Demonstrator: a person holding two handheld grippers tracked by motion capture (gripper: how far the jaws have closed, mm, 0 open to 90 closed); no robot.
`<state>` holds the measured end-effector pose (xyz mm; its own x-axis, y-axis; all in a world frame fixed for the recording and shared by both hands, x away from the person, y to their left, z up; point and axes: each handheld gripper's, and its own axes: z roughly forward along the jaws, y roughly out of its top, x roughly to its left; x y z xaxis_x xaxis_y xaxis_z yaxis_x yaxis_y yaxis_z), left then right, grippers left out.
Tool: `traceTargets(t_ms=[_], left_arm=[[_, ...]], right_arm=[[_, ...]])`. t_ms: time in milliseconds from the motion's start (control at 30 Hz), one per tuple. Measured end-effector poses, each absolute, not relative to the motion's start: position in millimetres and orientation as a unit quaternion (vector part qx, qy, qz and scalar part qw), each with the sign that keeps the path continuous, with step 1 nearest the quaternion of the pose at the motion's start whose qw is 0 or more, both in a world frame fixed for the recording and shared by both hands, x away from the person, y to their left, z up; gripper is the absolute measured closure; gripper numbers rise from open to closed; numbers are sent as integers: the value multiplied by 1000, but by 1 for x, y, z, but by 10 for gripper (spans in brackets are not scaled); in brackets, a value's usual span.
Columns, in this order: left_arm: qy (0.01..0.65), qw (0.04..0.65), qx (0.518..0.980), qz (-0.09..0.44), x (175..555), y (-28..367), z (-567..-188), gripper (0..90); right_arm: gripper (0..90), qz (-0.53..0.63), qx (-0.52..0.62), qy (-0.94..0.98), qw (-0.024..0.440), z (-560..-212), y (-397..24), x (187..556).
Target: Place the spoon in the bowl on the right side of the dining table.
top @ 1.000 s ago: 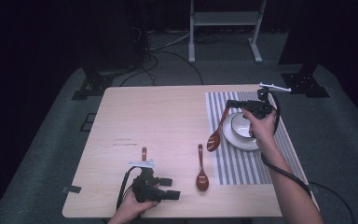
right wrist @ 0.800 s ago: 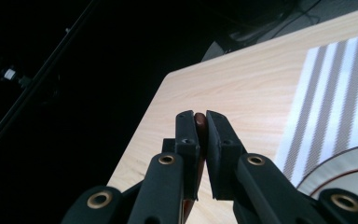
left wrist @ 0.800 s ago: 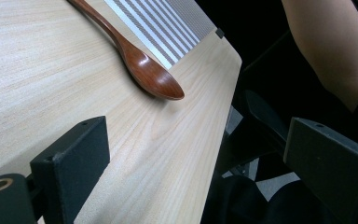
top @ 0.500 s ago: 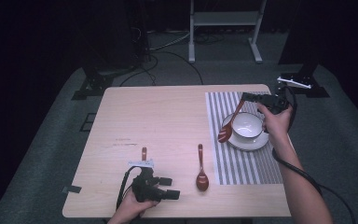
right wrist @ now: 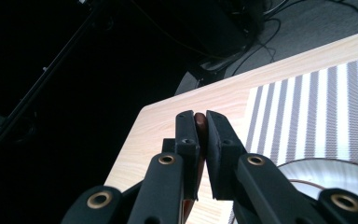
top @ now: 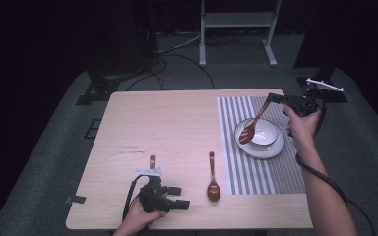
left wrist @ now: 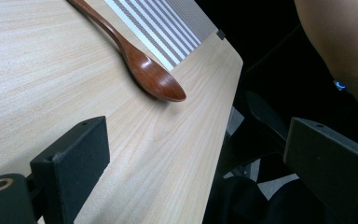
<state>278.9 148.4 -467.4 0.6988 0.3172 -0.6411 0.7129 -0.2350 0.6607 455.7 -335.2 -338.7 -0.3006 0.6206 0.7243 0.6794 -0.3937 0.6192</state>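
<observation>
A light wood table point(top: 177, 132) stands on grey carpet in a dark room. A grey-and-white striped mat point(top: 236, 147) covers its 3 o'clock side. On the mat, toward 2 o'clock, sits a white plate point(top: 270, 149) w/ a white bowl point(top: 268, 132) on it.

The person's right hand holds the right gripper point(top: 274, 98) above the table's 2 o'clock corner. Its jaws are clamped on the handle end of a brown wooden spoon point(top: 254, 123). The spoon hangs tilted; its bowl end is low over the white bowl's 9 o'clock rim. Contact can't be told.

The left gripper point(top: 178, 197) lies at 7 o'clock near the table edge, jaws spread, nothing btwn them.

A second brown spoon point(top: 212, 181) lies flat at 6 o'clock, just off the mat. A small brown piece point(top: 151, 161) lies at 7 o'clock, beyond the left gripper.
</observation>
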Motion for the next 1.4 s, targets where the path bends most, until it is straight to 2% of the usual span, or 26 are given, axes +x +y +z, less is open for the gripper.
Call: traceTargets(t_ms=[867, 1400], left_arm=[[336, 520, 763, -189, 279, 149, -466, 58], [334, 518, 765, -188, 279, 148, -466, 58]], right_arm=[[837, -580, -649, -493, -30, -346, -385, 452], [837, -574, -666, -475, -37, -361, -393, 451]])
